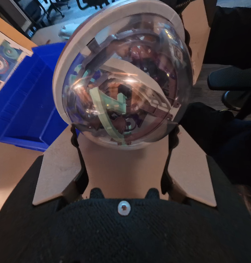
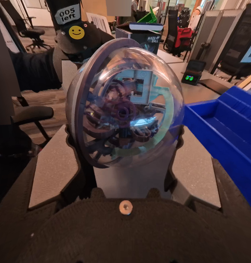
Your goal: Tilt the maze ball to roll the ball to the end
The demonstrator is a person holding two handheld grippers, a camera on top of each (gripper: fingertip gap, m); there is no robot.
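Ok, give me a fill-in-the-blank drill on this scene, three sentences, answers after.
1. Both the left gripper and the right gripper are closed on the clear maze ball, one from each ____.
2. The storage bin beside the ball is coloured ____.
3. The sticker on the far gripper body in the right wrist view is a yellow ____ face.

Answers: side; blue; smiley

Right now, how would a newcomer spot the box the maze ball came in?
Start at the maze ball held up between both grippers, then look past its top edge in the right wrist view. The dark box stands upright there on the table, lid flap open. Unlike the blue bin at right, it is tall and printed.
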